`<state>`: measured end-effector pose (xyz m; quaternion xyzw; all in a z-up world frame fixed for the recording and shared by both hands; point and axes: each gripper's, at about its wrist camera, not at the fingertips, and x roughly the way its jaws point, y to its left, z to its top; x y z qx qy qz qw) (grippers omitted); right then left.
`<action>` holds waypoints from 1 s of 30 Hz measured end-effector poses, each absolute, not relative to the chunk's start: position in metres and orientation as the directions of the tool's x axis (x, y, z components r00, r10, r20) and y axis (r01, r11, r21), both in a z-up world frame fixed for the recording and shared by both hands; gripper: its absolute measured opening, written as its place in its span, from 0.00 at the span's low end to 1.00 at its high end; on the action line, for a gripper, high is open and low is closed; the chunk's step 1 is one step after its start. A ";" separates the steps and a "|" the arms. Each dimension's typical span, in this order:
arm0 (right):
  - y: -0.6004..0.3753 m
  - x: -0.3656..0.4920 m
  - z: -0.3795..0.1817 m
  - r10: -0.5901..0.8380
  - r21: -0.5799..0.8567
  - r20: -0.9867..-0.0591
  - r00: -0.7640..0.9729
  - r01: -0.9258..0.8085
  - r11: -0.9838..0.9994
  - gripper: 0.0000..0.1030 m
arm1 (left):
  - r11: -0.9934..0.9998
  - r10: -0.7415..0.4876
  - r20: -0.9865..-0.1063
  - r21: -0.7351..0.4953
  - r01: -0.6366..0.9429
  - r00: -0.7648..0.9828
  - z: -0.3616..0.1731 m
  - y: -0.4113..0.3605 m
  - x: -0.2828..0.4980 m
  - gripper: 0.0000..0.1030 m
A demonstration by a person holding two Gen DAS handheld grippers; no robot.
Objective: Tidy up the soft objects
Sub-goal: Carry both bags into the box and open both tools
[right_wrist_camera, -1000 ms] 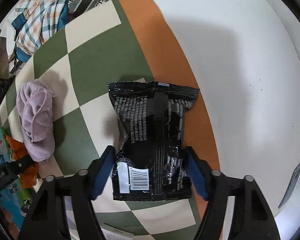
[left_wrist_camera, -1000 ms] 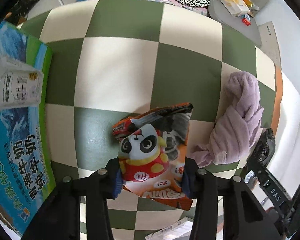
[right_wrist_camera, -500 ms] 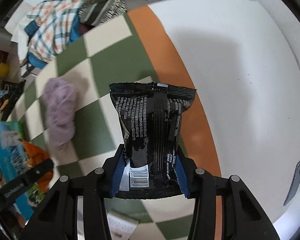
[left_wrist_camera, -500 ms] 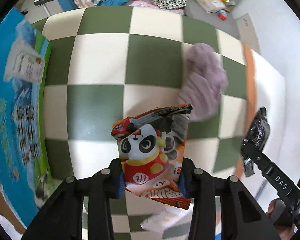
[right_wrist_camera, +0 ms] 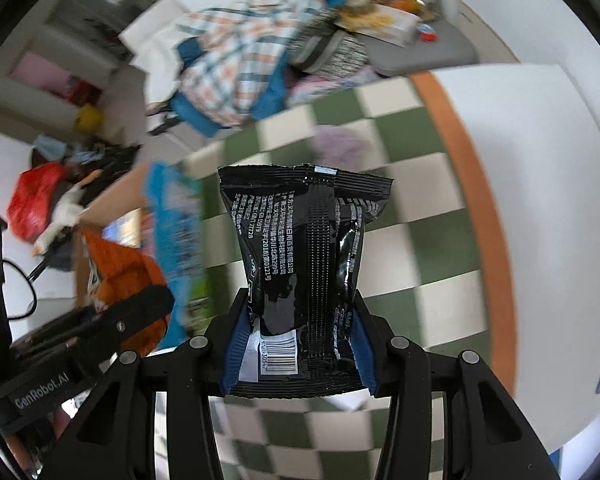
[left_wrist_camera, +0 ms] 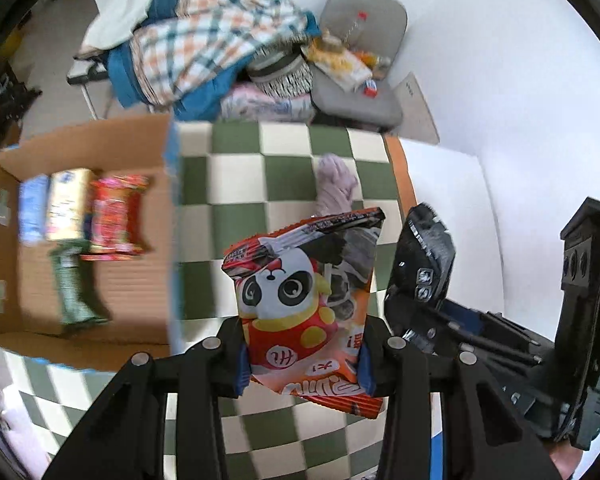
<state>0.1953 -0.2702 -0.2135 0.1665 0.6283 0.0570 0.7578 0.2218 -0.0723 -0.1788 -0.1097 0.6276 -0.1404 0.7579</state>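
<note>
Both packets are now off the table. A second ago each lay flat on the green-and-cream checked tablecloth (left_wrist_camera: 236, 184) between open jaws; since then both grippers have closed and lifted. The pick step looks done on both sides, so what's left is probably carry and drop.

Left wrist view, left to right: the open brown cardboard box (left_wrist_camera: 100, 140) sits at far left. It already holds a pale blue packet, a cream packet (left_wrist_camera: 66, 204), a red crinkly packet (left_wrist_camera: 116, 216) and a dark green packet (left_wrist_camera: 74, 288), all blurred. It is likely the target.

The left gripper (left_wrist_camera: 302, 354) is nearly closed, its blue pads pinching the lower part of the orange foil snack bag with a panda print (left_wrist_camera: 300, 292). The bag stands up from the jaws, clear of the cloth, with the box well off to its left. A crumpled lilac cloth (left_wrist_camera: 334, 188) lies on the table beyond the bag, untouched. The other gripper with its bag shows at right.

Right wrist view: the box edge and the orange bag are at left, blurred. The right gripper (right_wrist_camera: 298, 350) is nearly closed, clamped on the bottom of the glossy black foil snack bag (right_wrist_camera: 304, 248), barcode end at the pads. That bag is also airborne, and the lilac cloth lies beyond it.
</note>
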 end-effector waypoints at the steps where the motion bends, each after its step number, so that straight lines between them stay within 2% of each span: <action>1: -0.256 0.190 -0.204 0.312 0.338 -0.927 0.208 0.104 0.935 0.47 | 0.939 -0.345 -0.921 -0.337 0.076 0.183 -0.172 -0.062 0.218 0.36; 8: -0.144 0.177 -0.169 0.386 0.390 -0.901 0.199 -0.023 0.921 0.47 | 0.969 -0.246 -0.938 -0.245 0.032 0.246 -0.145 0.038 0.204 0.36; 13: -0.073 0.182 -0.172 0.389 0.380 -0.907 0.164 -0.083 0.921 0.47 | 0.981 -0.182 -0.950 -0.194 -0.024 0.254 -0.155 0.104 0.203 0.36; 21: 0.012 0.202 -0.212 0.336 0.323 -0.937 0.094 -0.129 0.937 0.47 | 0.985 -0.113 -0.980 -0.132 -0.114 0.165 -0.215 0.184 0.216 0.36; 30: 0.049 0.220 -0.270 0.237 0.231 -0.971 0.035 -0.138 0.963 0.47 | 0.982 -0.119 -0.993 -0.120 -0.143 0.017 -0.289 0.215 0.234 0.36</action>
